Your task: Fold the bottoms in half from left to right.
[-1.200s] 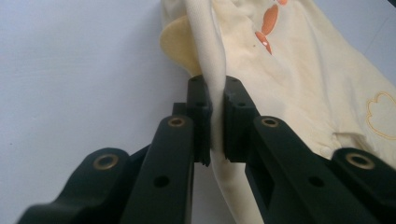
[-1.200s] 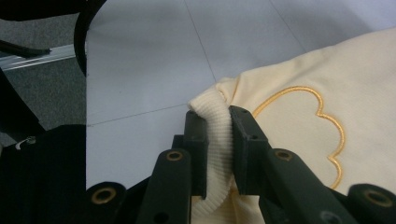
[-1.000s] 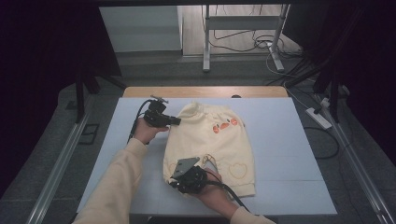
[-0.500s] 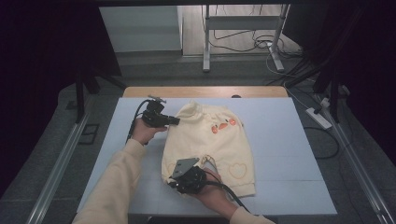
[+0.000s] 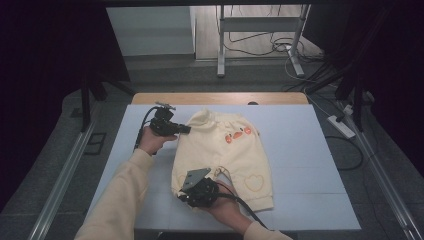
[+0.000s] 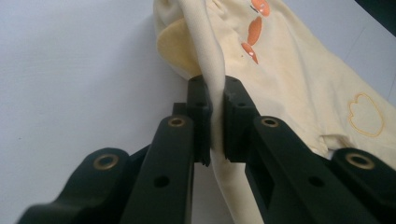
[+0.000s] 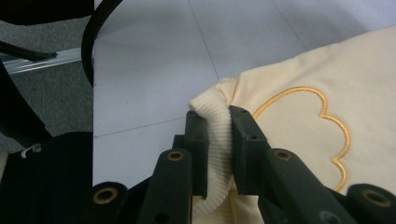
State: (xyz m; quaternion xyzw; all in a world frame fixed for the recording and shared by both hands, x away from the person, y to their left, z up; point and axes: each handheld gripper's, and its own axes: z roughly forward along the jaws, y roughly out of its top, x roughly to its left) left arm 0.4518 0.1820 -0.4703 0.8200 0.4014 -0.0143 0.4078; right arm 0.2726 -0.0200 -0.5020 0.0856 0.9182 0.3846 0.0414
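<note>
Holding steady, both hands stay where they were a second ago, and the pale yellow garment point(image 5: 222, 152) lies on the white table cover point(image 5: 310, 150) in the same spread as before, nothing shifted. Left gripper point(image 5: 186, 129) sits at the garment's far left corner, its jaws pressed together on a fold of the thin yellow cloth, which runs up between the pads in the left gripper view point(image 6: 212, 107). Right gripper point(image 5: 186, 197) is at the garment's near left corner, jaws pinching the ribbed cuff point(image 7: 215, 121), the knit bulging out above the pads. Long axis of the garment runs from the far end, beside the left gripper, toward the person, leaning a little to the right as it comes near. Orange embroidered shapes point(image 5: 237, 135) sit near the garment's far end; an outlined heart point(image 5: 254, 182) sits near its close end, right of the right gripper. Same outline stitching shows just right of the cuff in the right gripper view point(image 7: 327, 135).
</note>
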